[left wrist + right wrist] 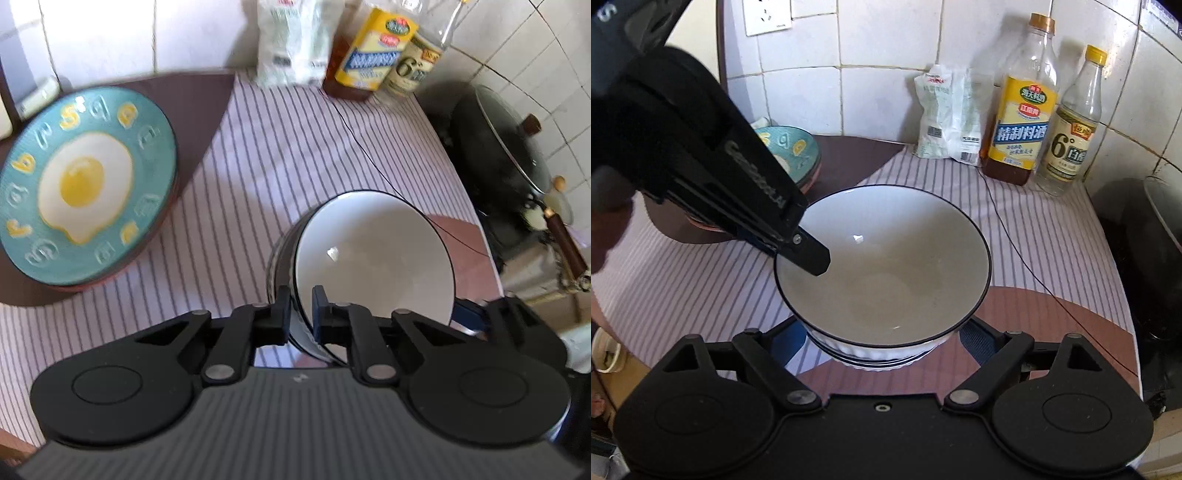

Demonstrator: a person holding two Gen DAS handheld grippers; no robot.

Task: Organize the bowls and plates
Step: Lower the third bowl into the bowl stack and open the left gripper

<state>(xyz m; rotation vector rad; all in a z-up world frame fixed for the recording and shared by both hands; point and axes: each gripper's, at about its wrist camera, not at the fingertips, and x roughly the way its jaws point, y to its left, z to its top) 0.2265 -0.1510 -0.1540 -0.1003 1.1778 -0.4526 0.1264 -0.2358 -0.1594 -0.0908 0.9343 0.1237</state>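
A white bowl (373,254) with a dark rim is pinched at its rim by my left gripper (301,314), one finger inside, one outside. In the right wrist view the same bowl (886,266) sits in a stack on another ribbed white bowl (875,356), with the left gripper's finger (812,258) over its left rim. My right gripper (882,343) is open wide, its fingers on either side of the bowl stack's base. A teal plate with a fried-egg picture (85,188) lies on a brown mat at the left; it also shows in the right wrist view (790,151).
A striped cloth (258,177) covers the counter. A white bag (945,114), a cooking-wine bottle (1019,110) and a vinegar bottle (1071,129) stand along the tiled back wall. A lidded black wok (506,147) sits at the right. A thin black cord (1023,254) crosses the cloth.
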